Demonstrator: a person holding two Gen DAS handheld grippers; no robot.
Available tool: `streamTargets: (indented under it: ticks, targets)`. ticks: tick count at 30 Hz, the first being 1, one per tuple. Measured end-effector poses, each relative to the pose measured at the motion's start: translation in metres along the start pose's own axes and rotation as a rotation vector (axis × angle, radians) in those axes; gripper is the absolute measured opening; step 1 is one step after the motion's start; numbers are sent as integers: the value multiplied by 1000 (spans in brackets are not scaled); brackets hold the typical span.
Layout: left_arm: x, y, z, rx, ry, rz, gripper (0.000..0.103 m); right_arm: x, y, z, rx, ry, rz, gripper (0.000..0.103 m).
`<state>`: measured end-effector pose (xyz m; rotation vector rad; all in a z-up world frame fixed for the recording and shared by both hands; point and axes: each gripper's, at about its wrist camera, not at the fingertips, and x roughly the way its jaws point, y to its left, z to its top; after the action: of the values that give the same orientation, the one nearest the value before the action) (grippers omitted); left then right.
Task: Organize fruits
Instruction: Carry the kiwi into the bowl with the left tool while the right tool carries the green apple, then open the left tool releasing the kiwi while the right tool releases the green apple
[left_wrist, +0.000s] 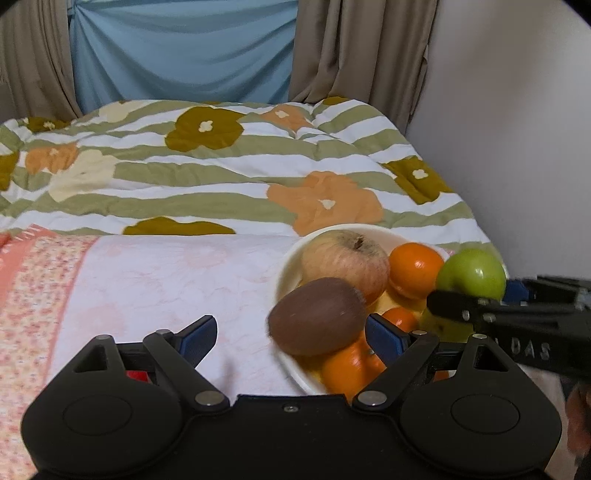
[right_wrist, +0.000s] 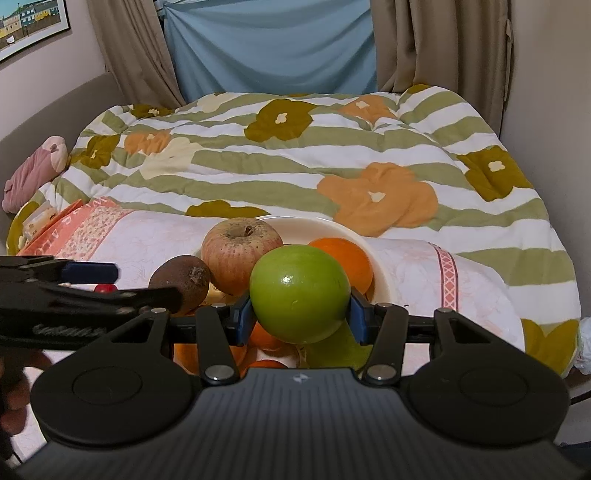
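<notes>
Green apple (right_wrist: 299, 293): glossy, clamped between blue pads above bowl.
Kiwi (left_wrist: 317, 316): brown, blurred, at bowl's (left_wrist: 286, 266) near rim.
Reddish apple (left_wrist: 345, 260): stem up, in bowl.

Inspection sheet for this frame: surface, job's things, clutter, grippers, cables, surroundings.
Surface: pink floral towel spread over a flowered quilt on a bed.
Job's things: white bowl holds a reddish apple, oranges and a kiwi at its rim; green apple above the bowl.
Clutter: pink rolled cloth at the bed's edge.
Grippers: left gripper open, empty, kiwi just beyond it; right gripper shut on the green apple.
Cables: nothing seen.
Surroundings: beige curtains, blue cloth, framed picture.
</notes>
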<state>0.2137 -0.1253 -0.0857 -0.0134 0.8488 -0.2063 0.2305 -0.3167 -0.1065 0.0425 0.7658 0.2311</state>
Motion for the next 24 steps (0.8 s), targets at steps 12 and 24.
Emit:
streamTargets:
  ticks: [12, 24]
  targets:
    - [-16, -2, -11, 98, -23, 101, 91, 19, 15, 5, -56, 2, 33, 65]
    - [-23, -5, -19, 93, -25, 125, 91, 11, 21, 5, -133, -50, -20, 90]
